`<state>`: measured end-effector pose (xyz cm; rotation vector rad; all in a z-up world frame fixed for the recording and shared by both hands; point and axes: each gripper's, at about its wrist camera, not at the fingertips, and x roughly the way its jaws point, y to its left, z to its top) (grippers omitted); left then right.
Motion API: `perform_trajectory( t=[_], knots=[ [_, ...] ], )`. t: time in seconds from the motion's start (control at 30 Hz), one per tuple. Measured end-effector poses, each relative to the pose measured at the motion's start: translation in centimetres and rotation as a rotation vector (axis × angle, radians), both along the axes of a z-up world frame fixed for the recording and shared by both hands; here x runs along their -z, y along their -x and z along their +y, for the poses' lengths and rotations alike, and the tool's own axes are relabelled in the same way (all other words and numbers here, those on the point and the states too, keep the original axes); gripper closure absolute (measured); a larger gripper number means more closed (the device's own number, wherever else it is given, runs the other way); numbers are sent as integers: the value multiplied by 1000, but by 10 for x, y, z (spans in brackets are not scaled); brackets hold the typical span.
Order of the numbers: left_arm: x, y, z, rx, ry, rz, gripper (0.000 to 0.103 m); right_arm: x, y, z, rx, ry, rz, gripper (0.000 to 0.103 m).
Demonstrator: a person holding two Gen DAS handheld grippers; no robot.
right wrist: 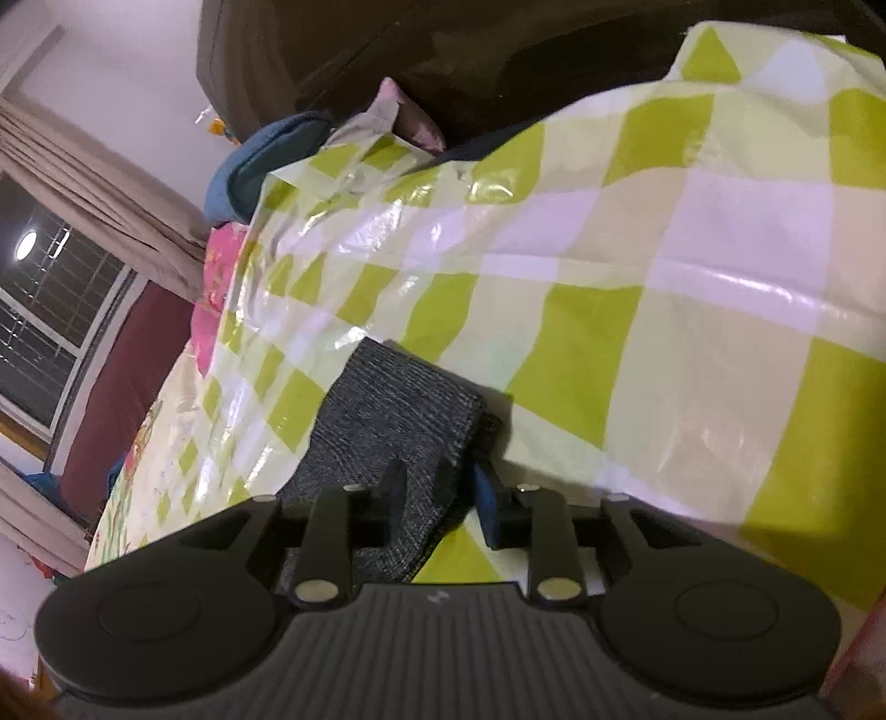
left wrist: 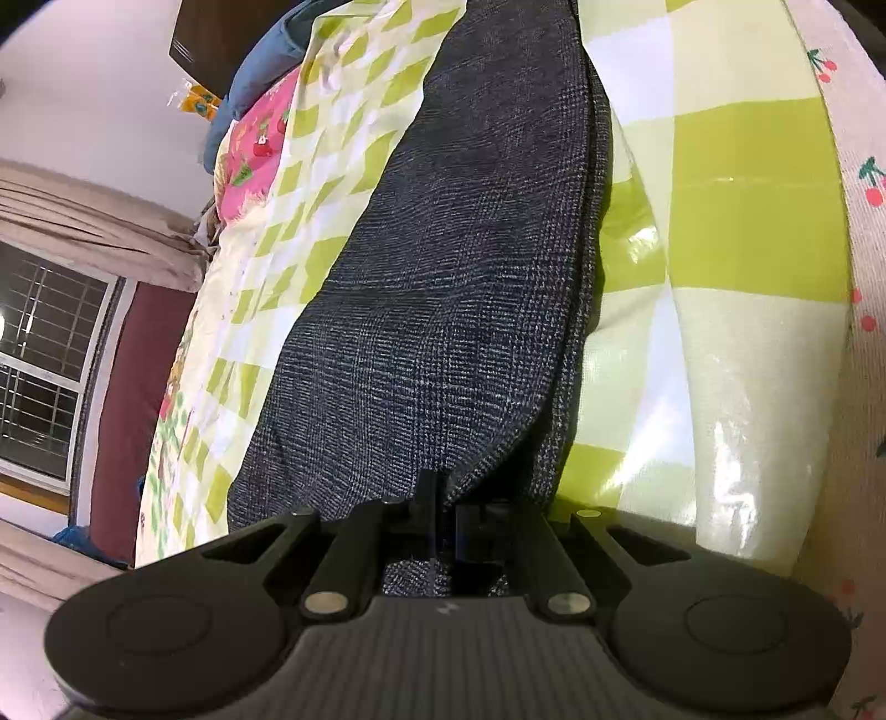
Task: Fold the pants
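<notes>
Dark grey checked pants (left wrist: 443, 288) lie lengthwise on a green-and-white checked plastic sheet (left wrist: 747, 221), folded so one leg lies on the other. In the left wrist view my left gripper (left wrist: 446, 507) is shut on the near end of the pants, the cloth pinched between its black fingers. The right wrist view shows a short end of the pants (right wrist: 398, 410) lying flat on the sheet (right wrist: 637, 310). There my right gripper (right wrist: 440, 490) stands open. The cloth lies between its fingers, and the blue-padded right finger (right wrist: 487, 501) stands clear of the cloth's edge.
The sheet covers a bed. A pink patterned cloth (left wrist: 255, 144) and a blue pillow (right wrist: 260, 160) lie at the far end, before a dark headboard (right wrist: 443, 50). A window (left wrist: 39, 354) with curtains is at the left. The cherry-print bedding edge (left wrist: 864, 221) runs along the right.
</notes>
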<state>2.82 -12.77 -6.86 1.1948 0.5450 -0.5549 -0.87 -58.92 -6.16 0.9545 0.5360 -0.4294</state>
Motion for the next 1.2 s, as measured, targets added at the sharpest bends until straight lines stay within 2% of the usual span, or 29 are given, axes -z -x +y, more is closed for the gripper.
perform_trajectory(
  t=[0.13,0.27,0.4,0.5,0.57,0.63,0.7,0.77,0.83,0.9,0.97,1.03,1.1,1.17,1.2],
  knots=[
    [-1,0,0,-3,3,0,82,6,-19,-2,-11,-27,36,70],
    [-1,0,1,1,11,5,82,0,-15,-2,-64,-15,63,71],
    [1,0,0,6,8,-2,82,8,-22,-4,-42,-42,49,69],
    [0,0,0,0,8,1,82,12,-35,-3,-18,-50,23,59],
    [0,0,-1,1,2,0,82,8,-35,1,-4,-44,-7,59],
    [0,0,-1,4,0,0,82,1,-24,6,9,-39,-65,69],
    [1,0,-2,6,-1,1,82,-5,-15,14,-1,13,-98,71],
    [2,1,-2,10,-8,-1,82,0,-20,16,-13,56,-77,71],
    [1,1,-4,8,-17,-2,82,20,-35,11,-32,-13,-56,71],
    [1,1,-7,-3,-27,-1,82,26,-46,12,-46,-17,-76,72],
    [1,1,-9,-8,-38,-2,82,19,-46,11,-44,-32,-84,96],
    [-3,1,-11,-13,-32,3,82,4,-29,5,-45,-40,-177,96],
    [-12,1,-13,-15,13,29,79,-13,-9,-1,-40,-19,-233,97],
    [-21,1,-18,-14,72,62,78,-22,4,-5,-18,94,-204,97],
    [-21,0,-22,-14,87,74,78,-15,1,-11,-7,112,-130,97]
  ],
)
